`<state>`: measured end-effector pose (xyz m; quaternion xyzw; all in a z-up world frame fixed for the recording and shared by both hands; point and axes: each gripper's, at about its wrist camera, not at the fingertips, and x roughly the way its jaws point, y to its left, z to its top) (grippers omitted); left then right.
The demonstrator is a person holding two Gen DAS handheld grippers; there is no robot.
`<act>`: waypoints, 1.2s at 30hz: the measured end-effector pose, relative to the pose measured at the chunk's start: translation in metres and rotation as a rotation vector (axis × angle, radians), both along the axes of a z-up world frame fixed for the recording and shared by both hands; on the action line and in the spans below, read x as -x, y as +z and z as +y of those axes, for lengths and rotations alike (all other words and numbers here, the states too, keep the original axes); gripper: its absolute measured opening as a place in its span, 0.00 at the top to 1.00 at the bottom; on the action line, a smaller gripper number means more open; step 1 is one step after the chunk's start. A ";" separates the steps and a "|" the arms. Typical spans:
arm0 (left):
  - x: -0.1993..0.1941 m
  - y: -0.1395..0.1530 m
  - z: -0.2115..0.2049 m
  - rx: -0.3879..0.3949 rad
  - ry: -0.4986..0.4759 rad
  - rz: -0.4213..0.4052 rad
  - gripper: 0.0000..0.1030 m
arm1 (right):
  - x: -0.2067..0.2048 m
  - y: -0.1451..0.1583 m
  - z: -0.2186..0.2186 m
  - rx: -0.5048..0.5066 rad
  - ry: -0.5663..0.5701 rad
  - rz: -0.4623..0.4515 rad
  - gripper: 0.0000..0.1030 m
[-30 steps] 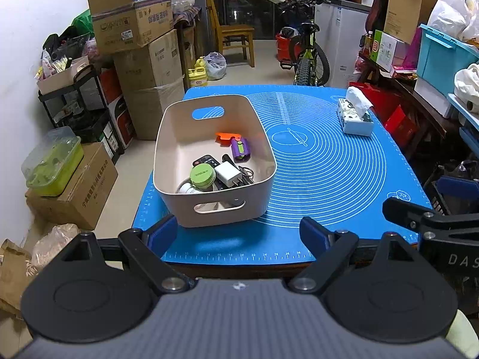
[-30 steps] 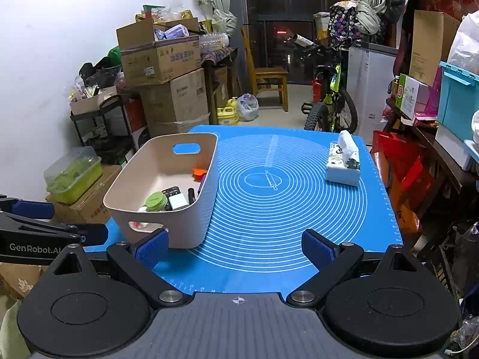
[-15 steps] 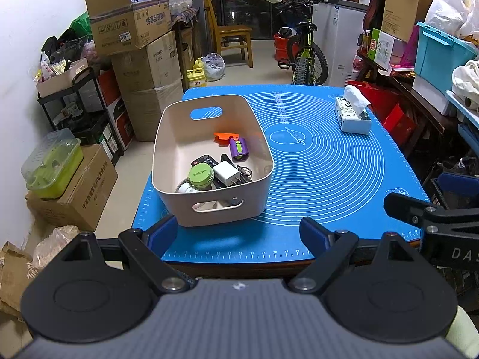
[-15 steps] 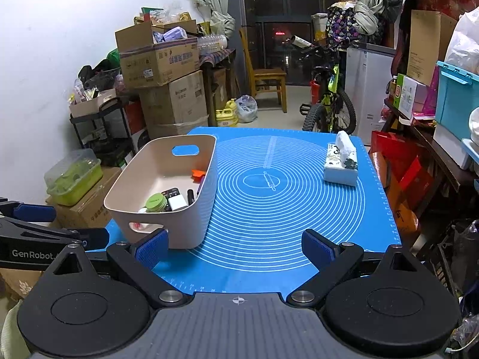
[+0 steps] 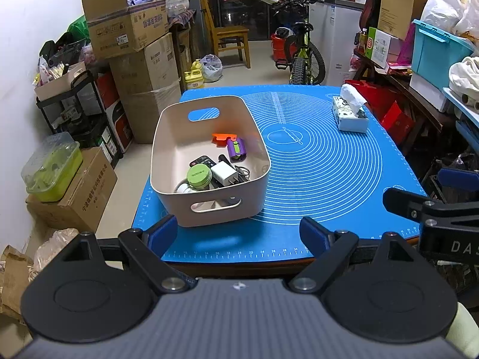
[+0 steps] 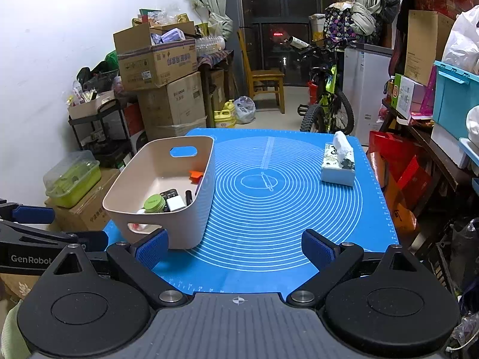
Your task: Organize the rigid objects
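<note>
A beige bin (image 5: 167, 137) (image 6: 206, 185) with handle slots stands on the left part of the blue mat (image 5: 323, 173) (image 6: 284, 209). Inside it lie a green round tin (image 5: 198, 176) (image 6: 154, 202), a white charger (image 5: 224, 176) (image 6: 175, 202), a black remote (image 5: 201, 159), a purple and green gadget (image 5: 236, 149), an orange piece (image 5: 222, 137) (image 6: 196, 175) and dark cables. My left gripper (image 5: 238, 234) hovers open at the mat's near edge, just in front of the bin, with nothing between its fingers. My right gripper (image 6: 236, 249) is open too, empty, near the front edge to the bin's right.
A tissue box (image 5: 349, 113) (image 6: 339, 164) sits at the mat's far right. Stacked cardboard boxes (image 5: 140, 59), a black shelf and a green lidded container (image 5: 52, 166) crowd the left. A bicycle (image 6: 327, 101), a wooden chair and cluttered shelves stand behind and to the right.
</note>
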<state>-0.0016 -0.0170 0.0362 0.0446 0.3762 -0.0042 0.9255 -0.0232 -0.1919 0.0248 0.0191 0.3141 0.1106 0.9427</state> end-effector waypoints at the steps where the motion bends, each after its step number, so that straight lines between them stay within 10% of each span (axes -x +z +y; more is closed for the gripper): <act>1: 0.000 0.000 0.000 0.000 0.001 0.000 0.14 | 0.000 0.000 0.000 0.001 0.000 0.000 0.07; 36: 0.002 0.001 -0.002 -0.004 -0.003 0.000 0.14 | 0.000 0.000 0.001 -0.001 -0.002 0.002 0.07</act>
